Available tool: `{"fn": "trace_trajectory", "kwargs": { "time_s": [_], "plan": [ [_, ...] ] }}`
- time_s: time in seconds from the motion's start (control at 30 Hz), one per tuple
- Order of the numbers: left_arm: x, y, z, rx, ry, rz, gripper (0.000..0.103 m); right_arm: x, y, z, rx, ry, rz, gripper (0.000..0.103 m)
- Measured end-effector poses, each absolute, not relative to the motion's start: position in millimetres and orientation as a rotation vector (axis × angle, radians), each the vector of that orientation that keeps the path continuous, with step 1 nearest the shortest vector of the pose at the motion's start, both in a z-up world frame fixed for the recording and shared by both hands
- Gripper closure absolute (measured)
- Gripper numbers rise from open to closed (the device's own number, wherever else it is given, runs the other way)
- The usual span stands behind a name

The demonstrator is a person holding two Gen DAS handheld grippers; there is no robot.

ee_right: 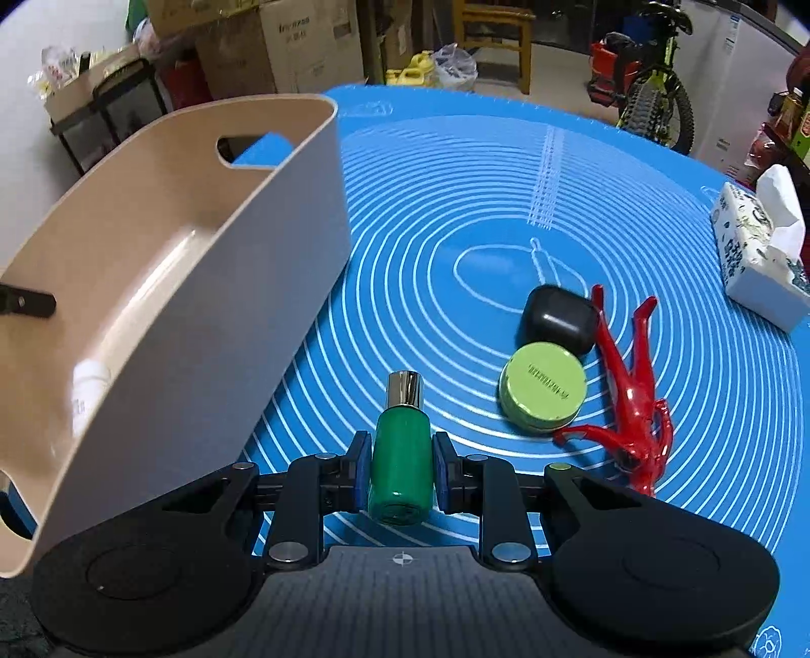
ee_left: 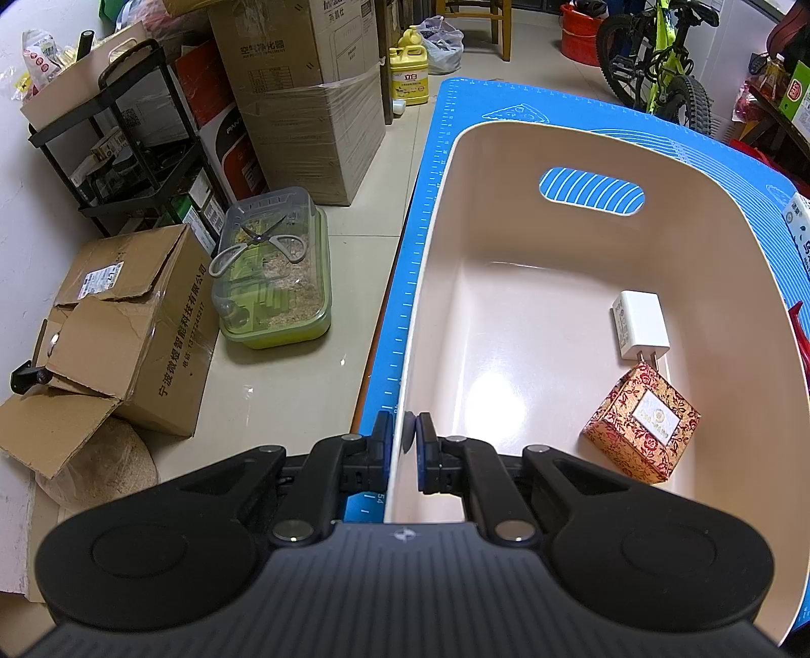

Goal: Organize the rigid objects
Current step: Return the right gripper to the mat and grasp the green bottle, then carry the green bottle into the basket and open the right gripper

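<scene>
A beige bin (ee_left: 506,354) with a handle slot stands on the blue mat (ee_left: 440,126). My left gripper (ee_left: 404,430) is shut on the bin's near left wall. Inside the bin lie a white charger (ee_left: 639,324) and a red patterned box (ee_left: 643,422). In the right wrist view the bin (ee_right: 202,303) is at left. My right gripper (ee_right: 400,455) is shut on a green bottle (ee_right: 401,455) with a silver cap, held above the mat (ee_right: 455,212). A green round tin (ee_right: 544,387), a black case (ee_right: 557,316) and a red figurine (ee_right: 633,395) lie on the mat to the right.
A tissue pack (ee_right: 759,253) sits at the mat's right edge. Left of the table, on the floor, are cardboard boxes (ee_left: 126,324), a green container with scissors (ee_left: 273,273) and a black shelf (ee_left: 126,136). A bicycle (ee_left: 658,66) and a chair (ee_right: 493,35) stand behind.
</scene>
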State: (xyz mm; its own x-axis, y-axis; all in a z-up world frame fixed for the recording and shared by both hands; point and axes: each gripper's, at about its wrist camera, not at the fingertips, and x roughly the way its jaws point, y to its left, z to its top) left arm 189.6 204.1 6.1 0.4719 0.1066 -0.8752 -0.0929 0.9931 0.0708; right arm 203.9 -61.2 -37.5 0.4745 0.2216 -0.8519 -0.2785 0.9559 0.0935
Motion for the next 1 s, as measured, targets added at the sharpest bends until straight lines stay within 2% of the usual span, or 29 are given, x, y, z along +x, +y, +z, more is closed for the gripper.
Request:
{"fn": "trace_trajectory", "kwargs": {
  "time_s": [0.57,0.8,1.0],
  "plan": [
    [190.2,203.6,6.3,0.009,1.073,0.121,0.092,195.5,-69.3,27.2,0.049,0.816,0.314,0.069],
    [190.3,203.4,6.2,0.009,1.074,0.121,0.092,194.2,-41.5,60.2,0.032,0.718,0.383,0.069],
    [190.2,203.2,6.2,0.009,1.073,0.121,0.092,201.9,-2.3,62.1,-0.027,0.709,0.444,0.069]
  ]
}}
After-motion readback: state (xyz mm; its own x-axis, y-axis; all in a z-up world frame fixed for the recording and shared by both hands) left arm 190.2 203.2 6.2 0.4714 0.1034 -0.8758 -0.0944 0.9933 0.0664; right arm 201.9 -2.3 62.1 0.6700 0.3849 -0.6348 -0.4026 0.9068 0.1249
